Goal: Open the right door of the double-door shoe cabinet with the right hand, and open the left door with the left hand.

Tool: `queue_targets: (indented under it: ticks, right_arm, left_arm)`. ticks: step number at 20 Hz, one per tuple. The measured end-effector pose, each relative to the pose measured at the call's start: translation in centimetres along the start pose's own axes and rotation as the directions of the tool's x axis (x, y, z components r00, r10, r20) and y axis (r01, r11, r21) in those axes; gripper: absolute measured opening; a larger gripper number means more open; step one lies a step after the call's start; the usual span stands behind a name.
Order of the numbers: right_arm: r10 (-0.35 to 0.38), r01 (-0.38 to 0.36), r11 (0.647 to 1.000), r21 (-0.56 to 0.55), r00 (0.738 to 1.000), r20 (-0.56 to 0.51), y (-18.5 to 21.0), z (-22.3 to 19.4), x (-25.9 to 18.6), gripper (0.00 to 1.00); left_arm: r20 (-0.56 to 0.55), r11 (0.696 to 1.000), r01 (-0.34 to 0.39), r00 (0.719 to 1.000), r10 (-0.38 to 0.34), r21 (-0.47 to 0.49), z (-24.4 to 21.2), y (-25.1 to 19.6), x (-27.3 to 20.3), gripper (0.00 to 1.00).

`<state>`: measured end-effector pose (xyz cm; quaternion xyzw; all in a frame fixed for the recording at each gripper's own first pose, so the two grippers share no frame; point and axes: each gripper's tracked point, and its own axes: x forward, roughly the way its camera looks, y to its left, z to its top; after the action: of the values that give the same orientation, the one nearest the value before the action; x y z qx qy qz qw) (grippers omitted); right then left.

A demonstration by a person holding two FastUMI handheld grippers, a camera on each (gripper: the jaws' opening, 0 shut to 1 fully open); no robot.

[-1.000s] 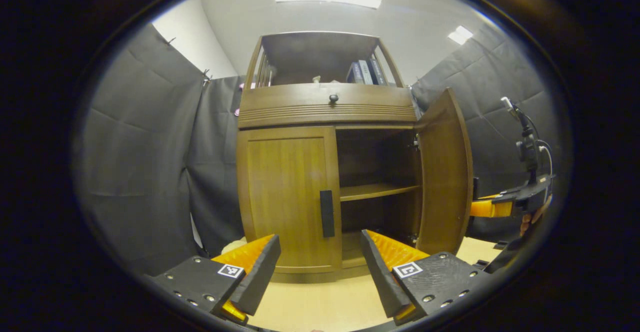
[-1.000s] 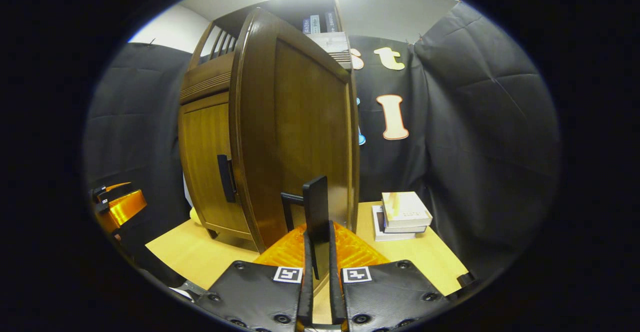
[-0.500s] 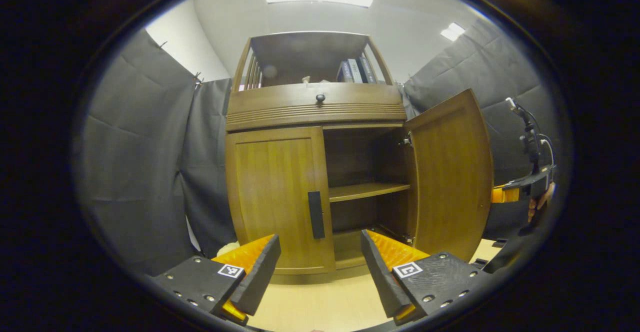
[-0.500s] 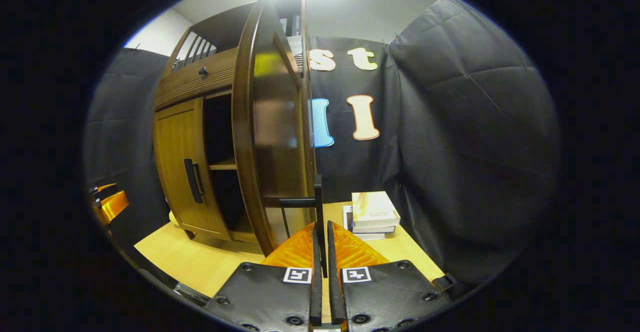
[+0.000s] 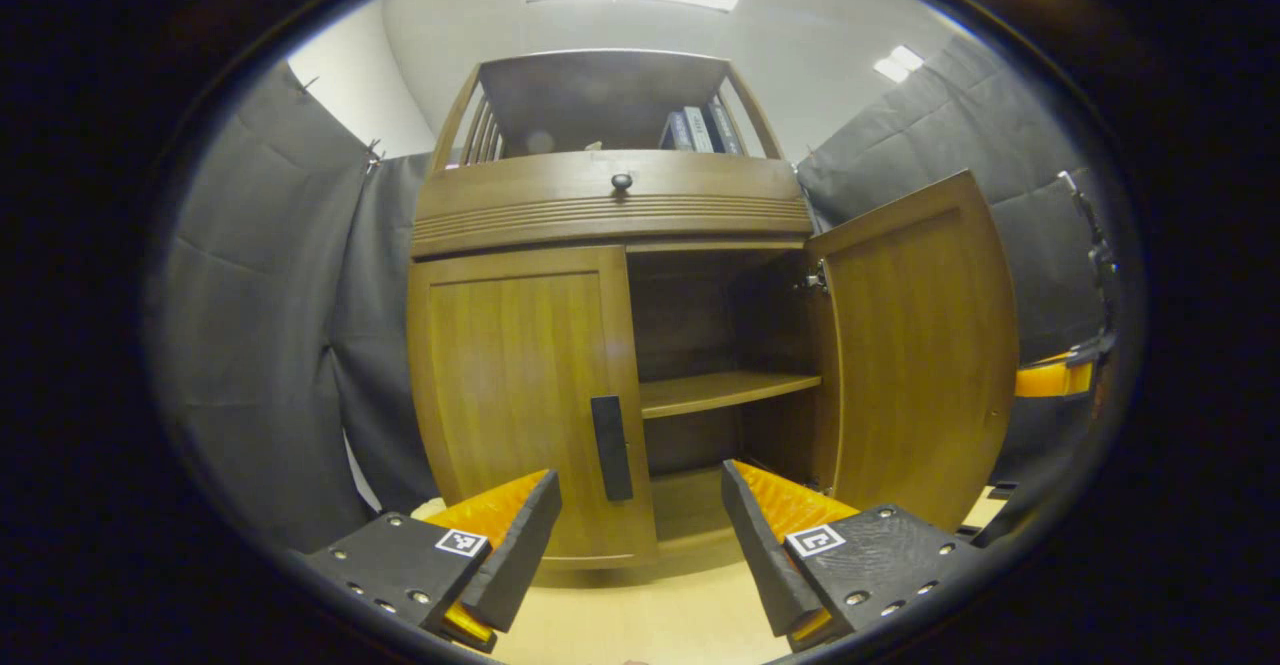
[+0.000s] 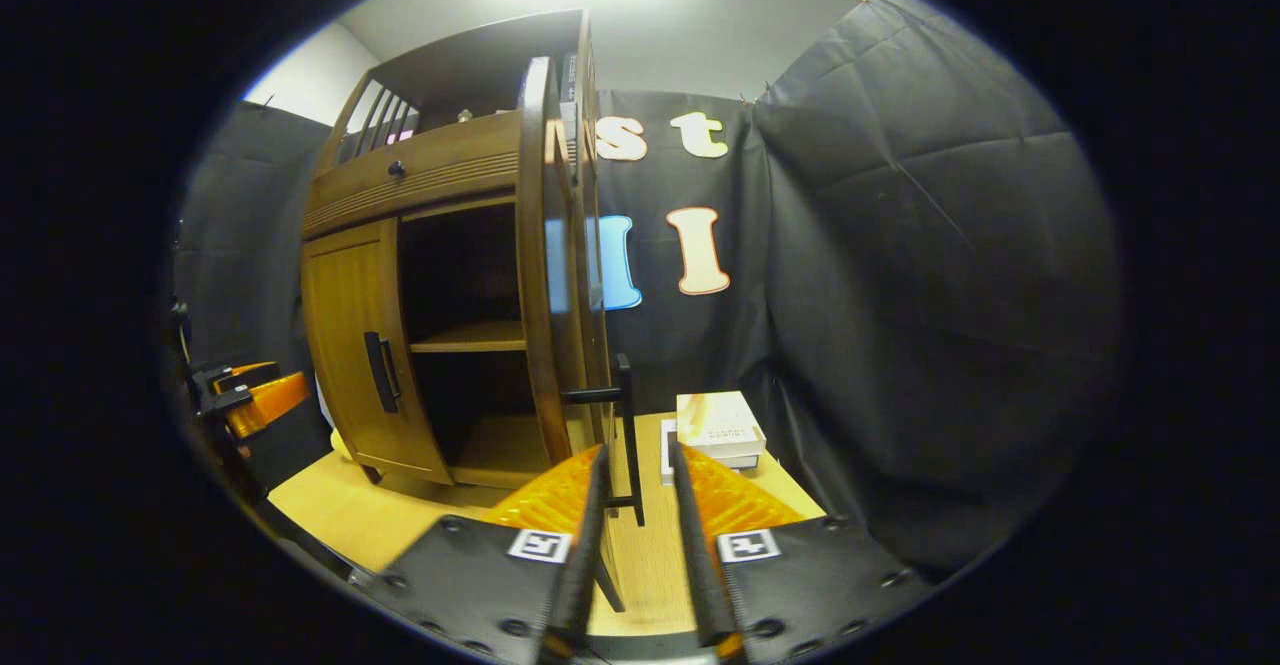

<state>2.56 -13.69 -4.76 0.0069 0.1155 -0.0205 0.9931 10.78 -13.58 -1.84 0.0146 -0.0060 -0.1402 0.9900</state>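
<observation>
The wooden shoe cabinet (image 5: 610,210) stands in front of me. Its left door (image 5: 510,395) is closed, and its black handle (image 5: 611,447) sits just above and between my left gripper's (image 5: 640,535) open fingers, not touched. The right door (image 5: 915,345) stands swung wide, baring a shelf (image 5: 725,392). In the right gripper view that door (image 6: 550,275) is nearly edge-on. Its black handle (image 6: 625,425) stands between the parted fingers of my right gripper (image 6: 637,455), with a gap on each side. The closed left door (image 6: 350,345) shows there too.
A stack of books (image 6: 720,430) lies on the light wooden tabletop (image 6: 400,525) right of the cabinet. Black cloth walls close in on all sides. More books (image 5: 695,130) stand on the cabinet's top shelf. The left gripper (image 6: 250,400) shows at the far left.
The right door has swung wider open. My right gripper's fingers have parted off the handle. My left gripper has moved closer to the left door.
</observation>
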Motion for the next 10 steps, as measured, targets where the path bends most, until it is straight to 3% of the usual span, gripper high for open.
queue_targets:
  ticks: [3, 6, 7, 8, 10]
  right_arm:
    - [-0.048, 0.048, 0.999, -0.001, 0.998, 0.042, -0.6, 1.2, -2.1, 0.99]
    - [-0.081, 0.08, 0.996, 0.032, 0.995, 0.056, -0.5, 1.8, -3.4, 0.92]
    - [-0.094, 0.092, 0.995, 0.031, 0.994, 0.059, -0.5, 1.9, -3.9, 0.97]
    - [-0.107, 0.106, 0.994, 0.021, 0.992, 0.061, -0.5, 1.9, -4.1, 0.92]
    - [-0.135, 0.136, 0.991, -0.014, 0.989, 0.063, -0.4, 1.9, -4.6, 0.97]
  left_arm:
    - [-0.009, 1.0, 0.0, 1.0, 0.0, -0.005, -0.3, 0.8, 2.8, 0.91]
    - [-0.015, 1.0, -0.007, 1.0, 0.007, -0.004, -0.9, 1.8, 5.4, 0.91]
    - [-0.016, 1.0, -0.011, 1.0, 0.011, -0.003, -0.9, 2.2, 6.3, 0.9]
    - [-0.017, 1.0, -0.013, 1.0, 0.013, -0.004, -1.0, 2.7, 7.3, 0.9]
    - [-0.023, 1.0, -0.013, 1.0, 0.013, -0.012, -1.8, 3.3, 9.4, 0.9]
